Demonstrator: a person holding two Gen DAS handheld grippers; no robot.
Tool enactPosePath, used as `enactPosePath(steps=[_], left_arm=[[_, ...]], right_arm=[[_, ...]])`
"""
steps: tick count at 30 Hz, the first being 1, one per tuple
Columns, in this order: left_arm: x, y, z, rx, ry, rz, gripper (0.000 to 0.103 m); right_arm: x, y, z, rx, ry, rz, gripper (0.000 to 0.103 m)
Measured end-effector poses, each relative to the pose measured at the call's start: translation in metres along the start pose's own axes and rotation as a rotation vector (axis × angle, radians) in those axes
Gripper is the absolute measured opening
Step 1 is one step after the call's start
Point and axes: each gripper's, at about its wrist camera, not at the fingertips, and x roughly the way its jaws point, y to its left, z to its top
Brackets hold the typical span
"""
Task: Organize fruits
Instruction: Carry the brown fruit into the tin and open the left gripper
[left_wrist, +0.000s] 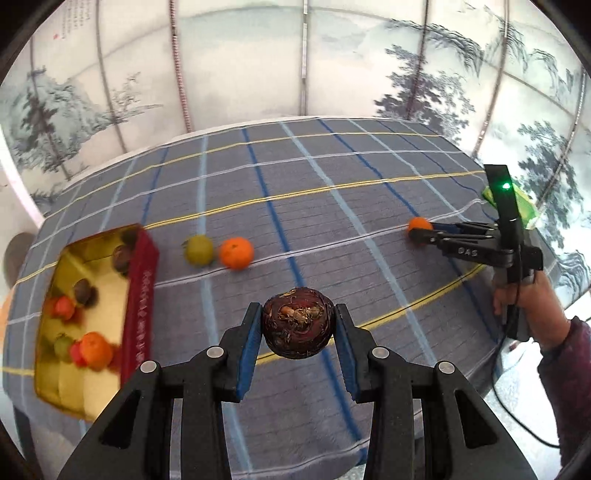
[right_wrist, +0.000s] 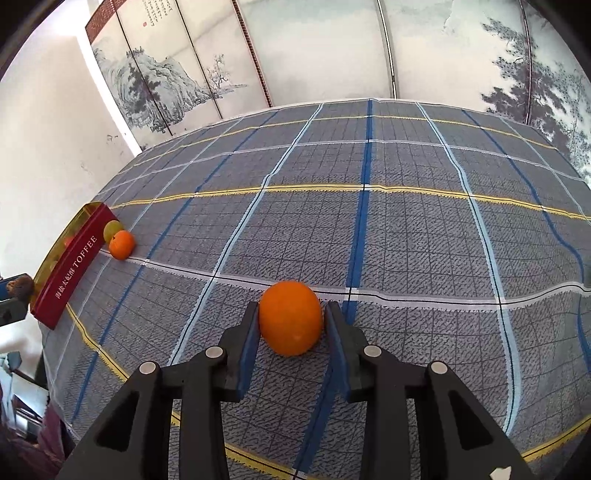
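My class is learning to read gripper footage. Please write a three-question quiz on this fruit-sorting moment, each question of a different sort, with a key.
1. True or false: the left gripper is empty.
2. The right gripper is shut on: A) a green fruit, B) an orange, C) a box.
3. Which two loose fruits lie beside the red toffee box?

Key:
1. False; it grips a dark brown fruit.
2. B.
3. A green fruit and a second orange.
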Motion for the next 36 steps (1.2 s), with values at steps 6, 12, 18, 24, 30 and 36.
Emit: enactPosePath(steps=[6,12,18,24,30,36], left_arm=[[-0.013,0.021,-0.011,-0.02,-0.023,0.072,0.04],[-0.016,0.042,-0.018,-0.048,-0.033,0.12,0.04],[-0.013,0.061,-0.023,-0.075,-0.032,0.161,0.04],[-0.006,0.085,-0.028,-0.1,-0.023,0.217,0.04],[0.003,0.108,-0.028,-0.116,-0.008,0.262,0.04],[0.016,0.132,-0.029,-0.137,0.013,0.309,0.04]], right_arm=[[0.001,0.003,0.0,-0.018,0.003,-0.022,0.032],[0.001,0.004,0.0,-0.024,0.004,-0.03,0.032],[0.001,0.006,-0.001,-0.036,0.007,-0.045,0.032],[0.001,0.007,-0.001,-0.041,0.008,-0.052,0.032],[0.001,0.007,-0.001,-0.041,0.008,-0.053,0.032],[0.001,0.008,-0.001,-0.042,0.009,-0.054,0.032]])
